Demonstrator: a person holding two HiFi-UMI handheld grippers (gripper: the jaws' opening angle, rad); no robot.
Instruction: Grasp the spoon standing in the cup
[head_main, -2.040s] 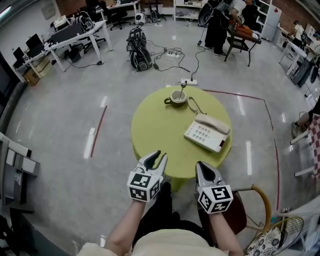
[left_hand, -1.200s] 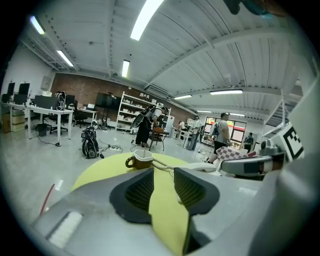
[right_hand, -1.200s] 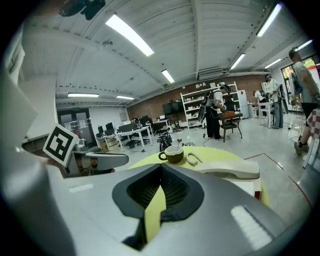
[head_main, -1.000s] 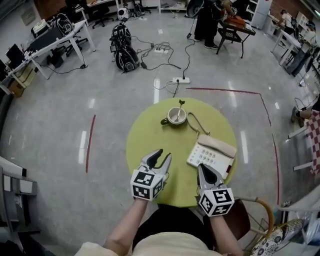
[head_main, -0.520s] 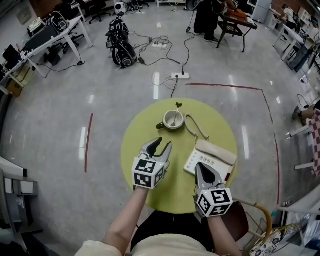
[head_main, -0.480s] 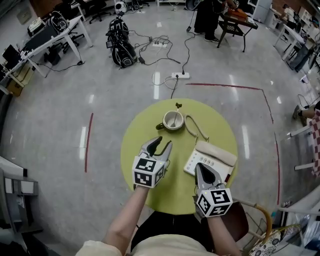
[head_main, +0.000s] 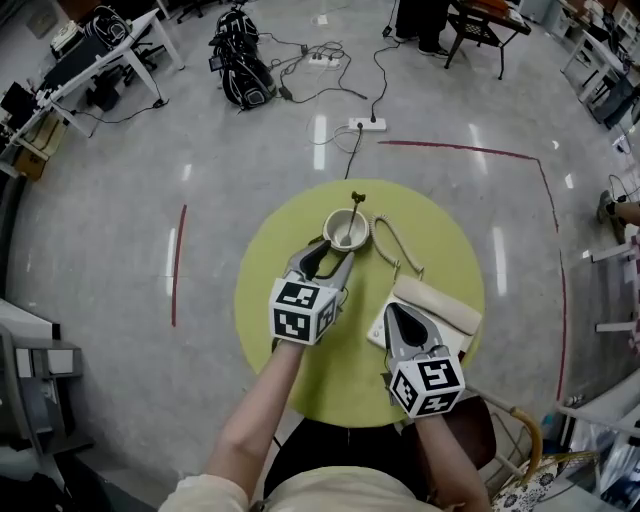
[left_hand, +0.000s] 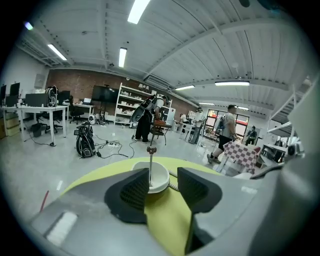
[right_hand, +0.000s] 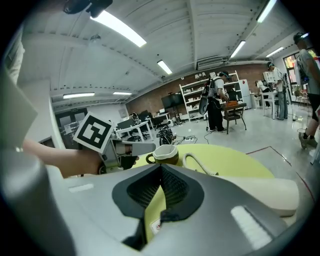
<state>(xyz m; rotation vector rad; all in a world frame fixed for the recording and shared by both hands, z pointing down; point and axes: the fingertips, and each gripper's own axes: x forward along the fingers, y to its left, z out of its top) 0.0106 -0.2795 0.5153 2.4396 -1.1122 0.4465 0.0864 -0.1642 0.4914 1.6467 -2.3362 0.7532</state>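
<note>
Standing at a round yellow-green table (head_main: 270, 310), a person holds a two-jaw gripper in each hand above its top.

A cream push-button telephone (head_main: 432, 312) lies on the table's right side with its handset on the cradle. Its coiled cord (head_main: 395, 250) curls away toward the far side, and it lies clear of the left hand's line to the cup.

The right gripper (head_main: 393, 312) hangs over the near end of the telephone. Its jaws are pressed together with nothing between them. It appears to be held back so the other hand has room.

The left gripper (head_main: 333, 253) reaches forward and slightly downward, its tips just short of the cup's near rim. Its jaws stand wide apart and have just been opening, and nothing lies between the pads. This spread looks meant to let the jaws pass on either side of a thin handle.

The cup (head_main: 347, 229), olive outside and white inside, sits on the far part of the table beside the cord.

The spoon (head_main: 354, 208) stands almost upright in the cup, bowl down, its slim handle and ornamented end rising above the rim. That exposed length is likely what gets pinched. In the left gripper view the handle lines up with the gap between the jaws, nearer the left one, but beyond the tips.
</note>
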